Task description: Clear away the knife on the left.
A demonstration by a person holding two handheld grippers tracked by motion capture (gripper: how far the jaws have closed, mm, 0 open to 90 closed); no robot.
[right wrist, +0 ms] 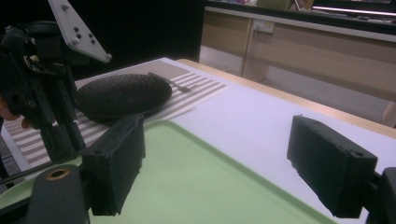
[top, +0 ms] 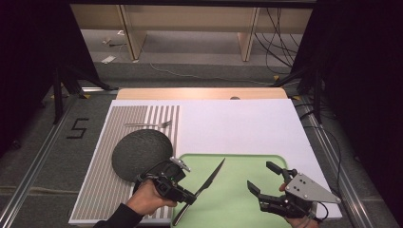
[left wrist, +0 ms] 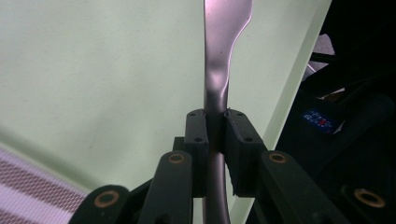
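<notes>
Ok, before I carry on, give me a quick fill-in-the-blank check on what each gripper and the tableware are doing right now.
1. The left gripper is shut on a ____.
2. The right gripper hovers over the green tray with its jaws ____.
3. The fork lies on the ____ placemat.
4. The dark plate sits to the ____ of the tray in the high view.

Missing words: knife; open; striped; left

Looks like a lab or test room set up for recording: black curtains (top: 28, 61) on both sides, loose cables (top: 278, 38) trailing over grey carpet, a taped "5" (top: 77, 128) on the floor, plain wooden benches (top: 190, 21) behind.
</notes>
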